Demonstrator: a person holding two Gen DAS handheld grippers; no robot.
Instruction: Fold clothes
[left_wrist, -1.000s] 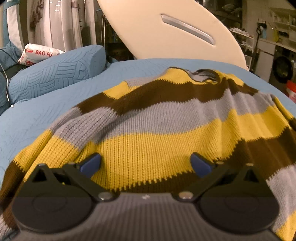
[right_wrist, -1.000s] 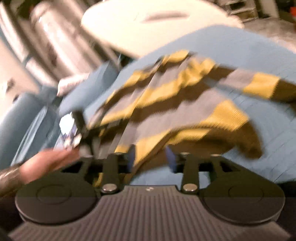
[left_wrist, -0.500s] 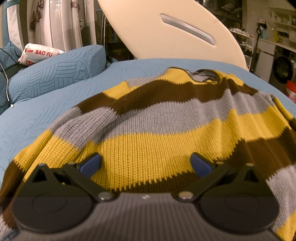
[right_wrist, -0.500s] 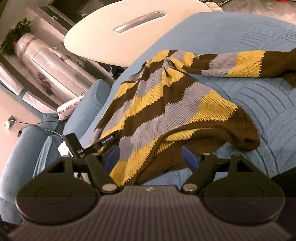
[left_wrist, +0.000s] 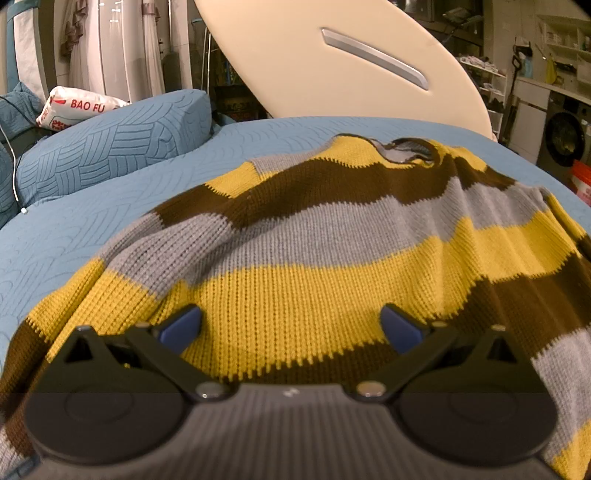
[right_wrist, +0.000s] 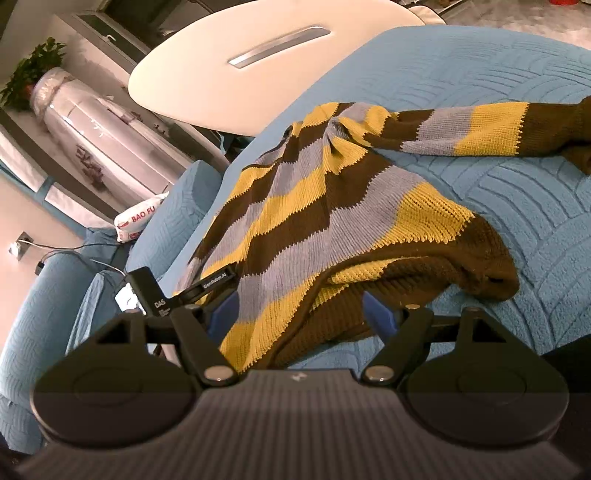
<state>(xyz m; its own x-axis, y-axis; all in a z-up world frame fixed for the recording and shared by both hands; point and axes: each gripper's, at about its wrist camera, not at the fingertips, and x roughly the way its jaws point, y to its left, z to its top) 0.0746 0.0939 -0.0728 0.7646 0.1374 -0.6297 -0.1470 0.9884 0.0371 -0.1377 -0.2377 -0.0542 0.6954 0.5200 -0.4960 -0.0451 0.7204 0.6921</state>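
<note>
Left claw (left_wrist: 291, 326): spread wide, blue pads well apart, gripping nothing; it hangs low over the near hem with yellow knit showing between the pads.
Right claw (right_wrist: 301, 314): also spread, nothing pinched; the crumpled near corner of the hem lies between its pads, loose.
Sweater (left_wrist: 332, 251): striped yellow, grey and brown, lying on the blue bed (left_wrist: 92, 236), hem toward the claws and neckline away at 12 o'clock. Seen from the right side it is rucked up, not flat.
Rumpled corner (right_wrist: 480, 258): the brown hem has rolled under itself at about 2 o'clock from the right claw.
Sleeve (right_wrist: 480, 129): stretched out sideways across the bed, off toward 1 o'clock in the right view.
Step in hand, as I judge it: taking hold of the hem corners to straighten the body before any fold.
Doing it well: bite only the top layers at each corner, both at matching stripes, then pull level and outward so the roll opens.
Risk: thick loose knit slips or drags the quilt along; grip deep, lift gently.
</note>
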